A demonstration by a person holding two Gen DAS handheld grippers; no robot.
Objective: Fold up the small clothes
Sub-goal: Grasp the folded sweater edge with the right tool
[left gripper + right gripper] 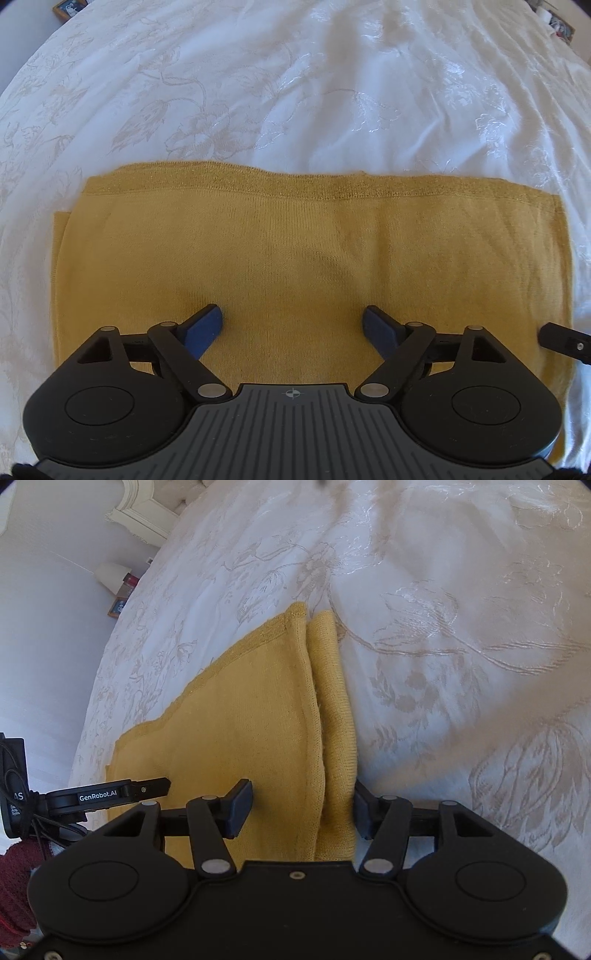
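One mustard-yellow knitted garment [314, 258], folded flat on your white embroidered bedspread [258, 92]. Two tools: left tool [293, 328] released above it; right tool [303, 808] spread, straddling its edge; near hem hidden.

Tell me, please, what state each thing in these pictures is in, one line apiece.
Garment: mustard knit, folded, lying flat on the bedspread, layered edge along one side.
Bedspread: white, floral, creased.
Left gripper: open above the garment, gripping nothing.
Right gripper: open, straddling the garment's layered edge, pads not pressing.
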